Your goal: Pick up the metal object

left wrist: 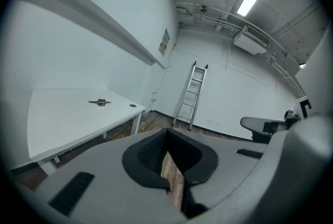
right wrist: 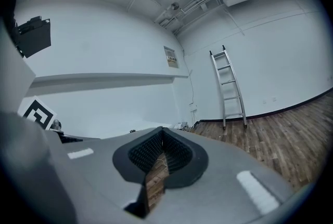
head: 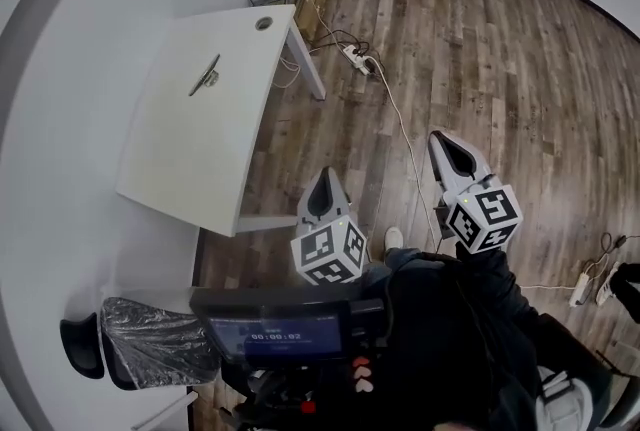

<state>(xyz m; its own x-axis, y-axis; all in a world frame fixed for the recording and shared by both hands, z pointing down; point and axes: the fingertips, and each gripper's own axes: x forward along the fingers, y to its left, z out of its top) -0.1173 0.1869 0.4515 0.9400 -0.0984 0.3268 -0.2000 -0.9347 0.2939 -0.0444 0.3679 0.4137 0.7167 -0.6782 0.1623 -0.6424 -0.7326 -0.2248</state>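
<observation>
While both tools hang over the brown wood-plank floor, the task stands at its approach step, with nothing grasped.

- Slim grey metal object, a thin bar with a knob near its middle: lies flat on the white rectangular surface, toward the far end, near the round cable port. Nothing else on the surface beside it. Also seen from the left gripper view, far off to the left.
- Left grey tool: jaws together at the tips, nothing between them; only floor shows through the slit behind the pads. Nearer the surface's front corner, but well apart from the object.
- Right grey tool: jaws likewise together and empty, out over open floor, pointing toward the silver metal ladder.

Judgement on next move: step toward the surface, swing one tool (left seems handier) over the object, spread the jaws, and line them across the bar's narrow width. It lies low and flat, so the pads must come right down to the top.
</observation>
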